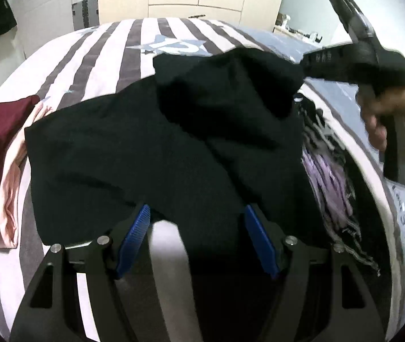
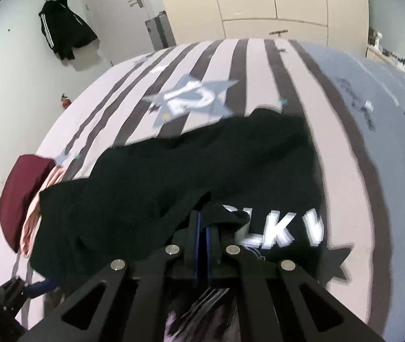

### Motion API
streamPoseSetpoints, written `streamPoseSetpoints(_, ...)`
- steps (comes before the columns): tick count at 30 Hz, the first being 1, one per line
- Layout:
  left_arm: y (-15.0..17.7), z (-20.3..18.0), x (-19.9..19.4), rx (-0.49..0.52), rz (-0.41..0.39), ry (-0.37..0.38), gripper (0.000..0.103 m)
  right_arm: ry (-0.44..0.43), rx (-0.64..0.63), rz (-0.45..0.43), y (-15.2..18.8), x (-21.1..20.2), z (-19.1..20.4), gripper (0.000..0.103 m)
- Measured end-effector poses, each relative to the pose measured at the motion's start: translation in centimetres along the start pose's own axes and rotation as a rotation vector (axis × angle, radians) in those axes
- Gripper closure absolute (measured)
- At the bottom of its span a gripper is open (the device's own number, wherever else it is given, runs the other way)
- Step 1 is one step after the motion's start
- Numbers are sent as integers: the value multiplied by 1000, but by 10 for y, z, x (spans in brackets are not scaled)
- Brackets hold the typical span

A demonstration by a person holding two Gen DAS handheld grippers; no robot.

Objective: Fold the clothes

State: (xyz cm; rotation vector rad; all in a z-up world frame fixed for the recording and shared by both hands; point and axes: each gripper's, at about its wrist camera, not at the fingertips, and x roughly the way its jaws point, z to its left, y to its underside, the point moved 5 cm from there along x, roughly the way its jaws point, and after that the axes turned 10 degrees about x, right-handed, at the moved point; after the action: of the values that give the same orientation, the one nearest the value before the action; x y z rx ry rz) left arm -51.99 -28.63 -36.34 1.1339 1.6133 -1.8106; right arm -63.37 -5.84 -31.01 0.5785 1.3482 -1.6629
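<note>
A cream-coloured built-in wardrobe stands at twelve o'clock beyond the striped pink-and-grey bedspread, with a black white-striped jacket hanging on the wall at ten o'clock.

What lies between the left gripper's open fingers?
In the left wrist view, the left gripper has a strip of the black garment and bare striped bedcover between its blue pads; they are not touching the cloth.

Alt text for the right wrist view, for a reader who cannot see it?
The right hand-held gripper is shut on a fold of a black garment with white lettering, spread on a striped bed. A folded maroon garment lies at the left edge.
</note>
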Motion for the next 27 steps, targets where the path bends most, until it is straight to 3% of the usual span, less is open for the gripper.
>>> streamPoseSetpoints(3, 1, 0, -3, -12, 6, 12, 36, 17, 40, 41, -6, 2, -20, 99)
streamPoseSetpoints(7, -11, -10, -18, -57, -34, 68, 36, 11, 48, 90, 15, 1, -35, 96)
streamPoseSetpoints(13, -28, -55, -26, 44, -31, 53, 36, -26, 127, 74, 32, -16, -51, 86)
streamPoseSetpoints(15, -30, -72, -25, 45, -43, 101, 36, -27, 139, 65, 30, -19, -52, 82)
streamPoseSetpoints(17, -31, -89, -20, 31, -35, 177, 36, -29, 133, 72, 27, -16, -51, 65)
streamPoseSetpoints(18, -33, -98, -18, 28, -41, 229, 36, -29, 130, 76, 25, -14, -50, 63)
streamPoseSetpoints(21, -37, -117, -9, 51, -47, 278, 36, -31, 121, 87, 20, -10, -49, 63)
streamPoseSetpoints(23, -33, -120, 9, 80, 20, 232, 36, -33, 115, 94, 17, -7, -48, 63)
streamPoseSetpoints(25, -27, -117, 18, 112, 66, 170, 50, -33, 109, 102, 14, -4, -47, 63)
streamPoseSetpoints(27, -22, -112, 26, 141, 107, 108, 50, -27, 104, 114, 11, 4, -45, 63)
